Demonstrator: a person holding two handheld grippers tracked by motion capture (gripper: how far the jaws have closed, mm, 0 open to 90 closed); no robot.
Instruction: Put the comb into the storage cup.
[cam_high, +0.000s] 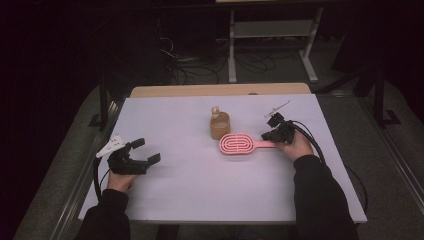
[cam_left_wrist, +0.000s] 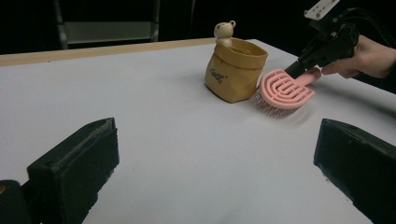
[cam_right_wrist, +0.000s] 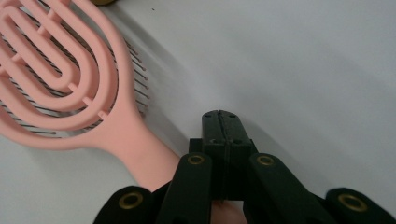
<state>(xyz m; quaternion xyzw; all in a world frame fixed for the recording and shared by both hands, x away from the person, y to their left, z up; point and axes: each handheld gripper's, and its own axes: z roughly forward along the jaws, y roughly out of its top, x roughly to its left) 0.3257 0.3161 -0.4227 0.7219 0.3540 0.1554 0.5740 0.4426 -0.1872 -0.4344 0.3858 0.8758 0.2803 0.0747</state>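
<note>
A pink vented hairbrush (cam_high: 236, 144) (cam_left_wrist: 282, 88) (cam_right_wrist: 60, 70) lies on the white table (cam_high: 200, 190), bristles down, its handle pointing right. My right gripper (cam_high: 265, 135) (cam_left_wrist: 295, 71) (cam_right_wrist: 220, 119) is shut, its jaws pressed together with nothing between them. Its tip sits just over the brush's neck, and the handle runs off beside and under it. My left gripper (cam_high: 146, 150) (cam_left_wrist: 219, 154) stands open near the table's left side, well away from the brush, with bare table between its jaws.
A tan fabric pouch (cam_high: 220, 126) (cam_left_wrist: 233, 70) with a small bear figure (cam_left_wrist: 224, 30) at its rim stands just behind the brush head. A wooden tabletop edge (cam_high: 220, 90) runs behind the white table. A metal frame (cam_high: 270, 30) and cables are on the floor beyond.
</note>
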